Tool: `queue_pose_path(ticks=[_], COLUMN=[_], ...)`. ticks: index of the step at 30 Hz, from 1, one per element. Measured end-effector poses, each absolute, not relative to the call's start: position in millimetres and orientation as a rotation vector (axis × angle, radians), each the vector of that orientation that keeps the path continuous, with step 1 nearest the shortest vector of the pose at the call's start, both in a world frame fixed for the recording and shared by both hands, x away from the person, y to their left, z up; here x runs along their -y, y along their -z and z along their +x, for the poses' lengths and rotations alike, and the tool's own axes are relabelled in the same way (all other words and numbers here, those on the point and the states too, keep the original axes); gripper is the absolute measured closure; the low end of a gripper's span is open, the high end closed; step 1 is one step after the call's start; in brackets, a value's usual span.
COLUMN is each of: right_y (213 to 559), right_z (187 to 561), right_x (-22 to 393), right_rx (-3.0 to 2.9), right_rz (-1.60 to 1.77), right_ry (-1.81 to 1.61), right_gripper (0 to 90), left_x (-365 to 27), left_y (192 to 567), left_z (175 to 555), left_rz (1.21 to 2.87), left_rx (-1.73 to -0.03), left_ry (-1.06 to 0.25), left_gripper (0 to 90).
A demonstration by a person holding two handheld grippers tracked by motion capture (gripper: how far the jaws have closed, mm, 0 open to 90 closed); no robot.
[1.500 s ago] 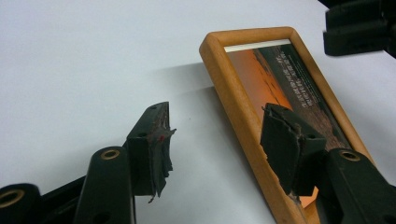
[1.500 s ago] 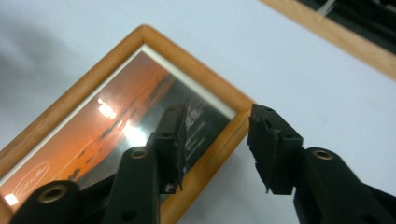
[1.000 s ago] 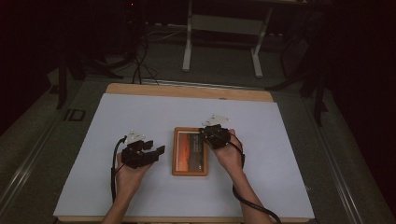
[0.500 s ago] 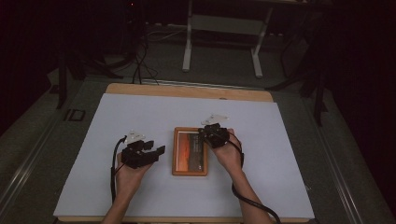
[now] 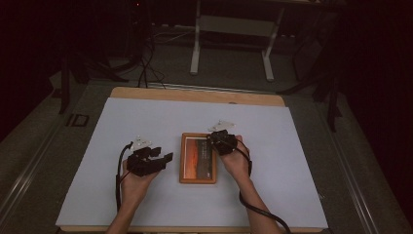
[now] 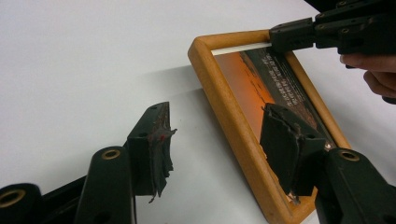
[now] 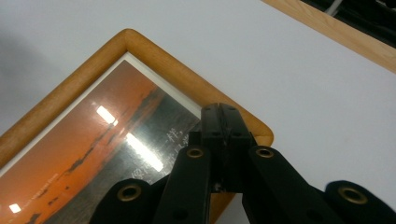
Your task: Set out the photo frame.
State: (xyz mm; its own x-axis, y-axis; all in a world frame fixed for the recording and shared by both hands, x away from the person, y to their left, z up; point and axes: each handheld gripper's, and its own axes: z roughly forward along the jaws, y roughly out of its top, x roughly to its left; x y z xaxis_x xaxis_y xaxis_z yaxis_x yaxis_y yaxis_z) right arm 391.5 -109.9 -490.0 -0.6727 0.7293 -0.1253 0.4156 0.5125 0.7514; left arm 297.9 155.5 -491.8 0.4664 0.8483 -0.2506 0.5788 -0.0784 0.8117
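At the centre of the high view, the right gripper point(image 5: 217, 138) presses closed fingers onto the picture frame point(image 5: 197, 168), while the left gripper point(image 5: 163, 159) fingers gape wide beside it.

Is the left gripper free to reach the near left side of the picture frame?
Probably yes. The left gripper is open beside the picture frame, with bare table between them. The right gripper sits shut at the far right corner.

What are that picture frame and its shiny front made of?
The picture frame looks like light wood with a smooth satin finish: honey colour, rounded edges. Its front pane seems to be glass or clear plastic, since it mirrors ceiling lights; which of the two is hard to tell.
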Motion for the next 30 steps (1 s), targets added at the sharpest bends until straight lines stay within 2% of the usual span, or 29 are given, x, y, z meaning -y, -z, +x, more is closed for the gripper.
queue_pose_path(ticks=[15,30], right_y=[493,510], right_z=[397,404], right_x=[121,137], right_rx=[-2.330,-2.341], right_rz=[1.001,1.100], right_ry=[-0.974,-0.947], right_gripper=[90.0,90.0], left_x=[-154,-148], left_y=[492,486], left_z=[298,295], left_rz=[1.778,1.764], left_rx=[-1.216,-1.159], left_ry=[-0.354,-0.307], left_gripper=[43.1,39.4])
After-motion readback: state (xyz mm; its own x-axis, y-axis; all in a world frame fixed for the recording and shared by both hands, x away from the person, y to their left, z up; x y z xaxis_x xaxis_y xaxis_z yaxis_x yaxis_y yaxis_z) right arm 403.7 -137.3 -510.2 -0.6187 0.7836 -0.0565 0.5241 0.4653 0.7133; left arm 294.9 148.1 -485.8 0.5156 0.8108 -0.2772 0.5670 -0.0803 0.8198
